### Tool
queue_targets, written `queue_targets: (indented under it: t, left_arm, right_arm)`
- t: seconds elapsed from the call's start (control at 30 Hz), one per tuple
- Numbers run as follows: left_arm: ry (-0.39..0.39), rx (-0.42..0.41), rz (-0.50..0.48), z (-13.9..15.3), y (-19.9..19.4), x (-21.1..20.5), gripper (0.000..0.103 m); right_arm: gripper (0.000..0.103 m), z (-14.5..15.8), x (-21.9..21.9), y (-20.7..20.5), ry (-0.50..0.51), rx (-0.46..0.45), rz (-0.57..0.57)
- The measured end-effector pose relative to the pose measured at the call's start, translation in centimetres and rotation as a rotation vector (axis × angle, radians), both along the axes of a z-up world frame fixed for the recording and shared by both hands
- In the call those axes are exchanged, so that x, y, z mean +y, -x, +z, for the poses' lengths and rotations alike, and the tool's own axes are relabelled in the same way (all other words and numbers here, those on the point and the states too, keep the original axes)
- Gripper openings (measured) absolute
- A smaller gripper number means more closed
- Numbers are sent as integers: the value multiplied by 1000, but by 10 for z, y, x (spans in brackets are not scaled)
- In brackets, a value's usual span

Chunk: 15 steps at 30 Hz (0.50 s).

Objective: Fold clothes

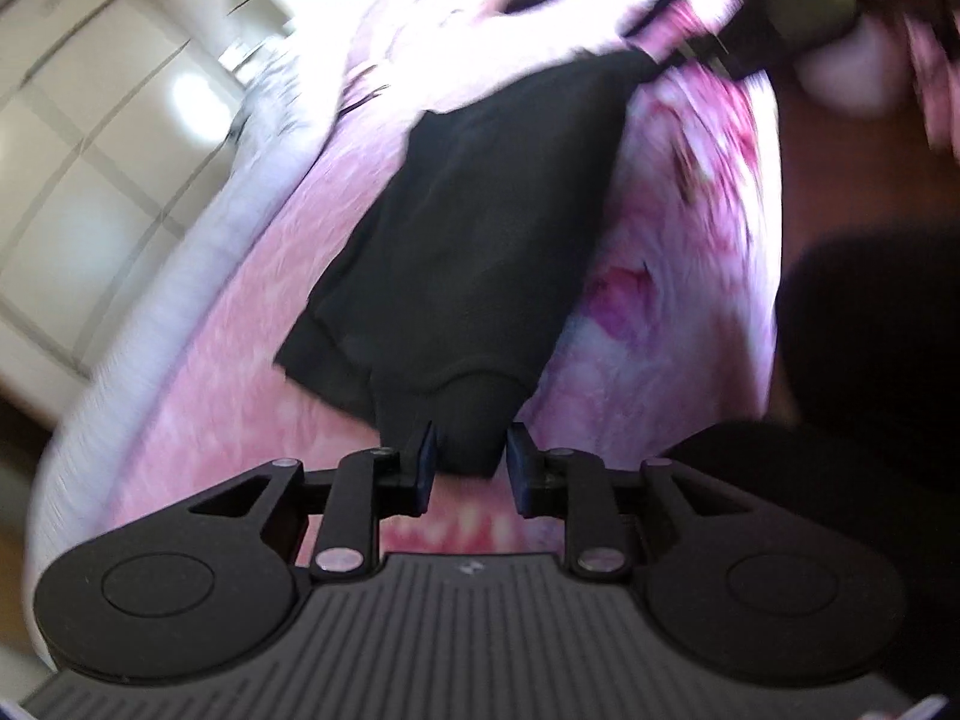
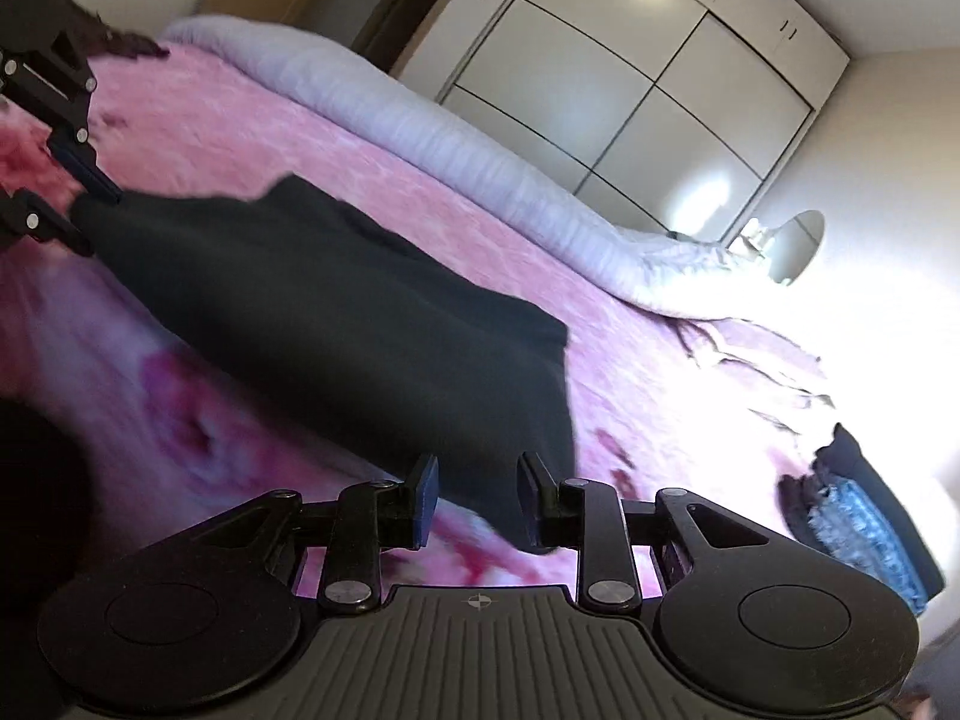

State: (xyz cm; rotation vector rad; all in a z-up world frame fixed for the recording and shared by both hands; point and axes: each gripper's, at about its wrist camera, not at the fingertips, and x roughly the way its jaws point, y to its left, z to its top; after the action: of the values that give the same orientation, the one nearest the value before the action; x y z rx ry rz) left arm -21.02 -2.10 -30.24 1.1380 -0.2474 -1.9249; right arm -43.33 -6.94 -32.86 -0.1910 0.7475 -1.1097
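Note:
A black garment (image 1: 480,228) lies stretched across a pink floral bedspread (image 1: 240,372); it also shows in the right wrist view (image 2: 336,312). My left gripper (image 1: 471,459) stands open, its fingers either side of the garment's near end, which sits in the gap between them. My right gripper (image 2: 477,495) stands open at the garment's other end, a black corner beside its right finger. The left gripper also shows at the far end in the right wrist view (image 2: 78,210). The right gripper shows blurred at the top in the left wrist view (image 1: 708,18).
A grey-white duvet (image 2: 456,138) is bunched along the bed's far side. White wardrobe doors (image 2: 636,60) stand behind it. A pile of dark and blue clothes (image 2: 864,516) lies at the bed's right. Another dark garment (image 1: 870,312) lies at the right.

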Motion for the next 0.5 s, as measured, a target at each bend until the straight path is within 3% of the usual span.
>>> queue_targets:
  t: [0.13,0.33,0.43,0.5]
  left_arm:
    - [-76,152,98,15,-28,-15,24]
    - [-136,361,157,36,-40,-58,24]
    - [-136,402,164,46,-40,-78,25]
    - [-120,418,166,53,-37,-93,29]
  right_arm:
    - [29,6,-8,-13,-74,-88,34]
    - [30,9,-35,-25,-196,-236,29]
    - [31,5,-46,-24,-285,-254,12]
    - [31,15,-44,-23,-288,-271,18]
